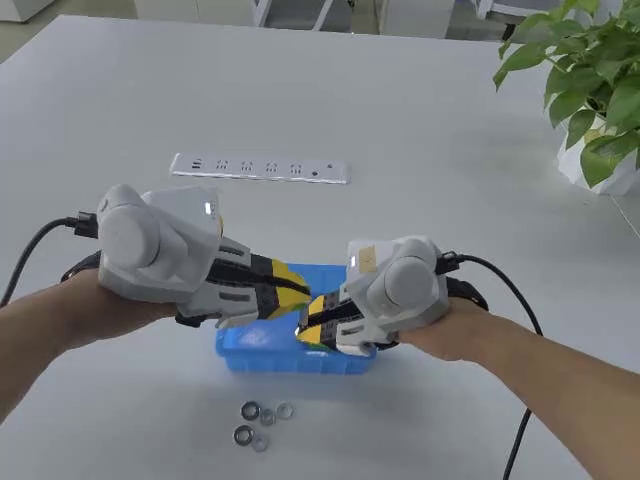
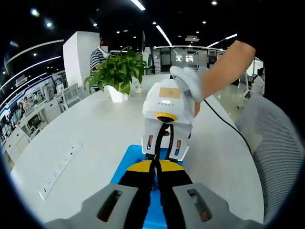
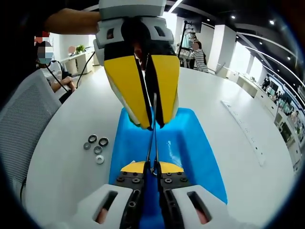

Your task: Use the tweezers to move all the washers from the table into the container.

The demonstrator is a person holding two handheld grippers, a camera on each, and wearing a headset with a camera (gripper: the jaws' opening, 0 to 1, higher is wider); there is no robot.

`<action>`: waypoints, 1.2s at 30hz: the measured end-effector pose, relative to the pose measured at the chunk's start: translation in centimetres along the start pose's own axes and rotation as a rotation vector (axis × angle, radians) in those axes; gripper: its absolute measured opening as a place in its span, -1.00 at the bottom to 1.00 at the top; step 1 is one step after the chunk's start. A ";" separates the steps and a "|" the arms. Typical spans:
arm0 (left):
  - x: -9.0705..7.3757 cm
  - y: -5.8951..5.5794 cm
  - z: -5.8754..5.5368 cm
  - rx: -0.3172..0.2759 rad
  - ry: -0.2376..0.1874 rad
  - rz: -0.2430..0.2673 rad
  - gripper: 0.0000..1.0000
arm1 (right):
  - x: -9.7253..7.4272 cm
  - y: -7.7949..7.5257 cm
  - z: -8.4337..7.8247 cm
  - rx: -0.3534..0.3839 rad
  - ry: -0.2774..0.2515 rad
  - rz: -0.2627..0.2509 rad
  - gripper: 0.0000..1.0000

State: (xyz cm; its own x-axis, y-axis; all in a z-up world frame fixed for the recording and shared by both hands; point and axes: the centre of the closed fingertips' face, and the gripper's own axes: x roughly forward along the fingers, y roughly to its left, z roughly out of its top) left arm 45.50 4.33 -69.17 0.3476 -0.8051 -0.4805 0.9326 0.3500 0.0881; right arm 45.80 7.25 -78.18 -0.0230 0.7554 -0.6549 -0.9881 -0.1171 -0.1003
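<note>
On the white surface in the head view, five small metal washers lie in a loose cluster, just in front of a blue container and outside it. Both grippers hang over the container, tips facing each other and almost touching. Left gripper comes in from the left and right gripper from the right, each held in a bare hand with the forearm low over the surface. White power strip lies well beyond them, and a potted plant sits at the far right corner.

Left gripper view: own jaws, black with yellow tips, are pressed together over the blue container. Right gripper faces straight in, tips just past the yellow ends. Plant and power strip sit off to the left on the surface.

Right gripper view: thin metal tweezers run in a straight line from between the left gripper's big yellow jaws at the top down into the right gripper's own yellow-tipped jaws at the bottom. Both pairs look clamped on the tweezers, one at each end. Tweezers hang above the container floor. Washers sit to the left of the container, close to its wall, ring shapes clear, some darker and some lighter. Power strip lies far right.
</note>
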 end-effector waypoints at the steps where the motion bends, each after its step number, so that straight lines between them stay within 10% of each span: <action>1: 0.0 0.0 0.0 0.007 0.001 0.000 -0.86 | 0.0 0.0 0.0 -0.003 0.001 0.000 -0.82; 36: -1.6 -0.5 2.8 0.026 -0.021 -0.002 -0.91 | -2.1 -0.1 3.1 -0.017 -0.044 -0.059 -0.70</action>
State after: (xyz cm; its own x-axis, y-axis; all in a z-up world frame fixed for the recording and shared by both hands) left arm 44.78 4.04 -65.98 0.3479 -0.8158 -0.4620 0.9352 0.3365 0.1100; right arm 45.45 7.72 -74.46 0.0278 0.7888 -0.6140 -0.9851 -0.0825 -0.1506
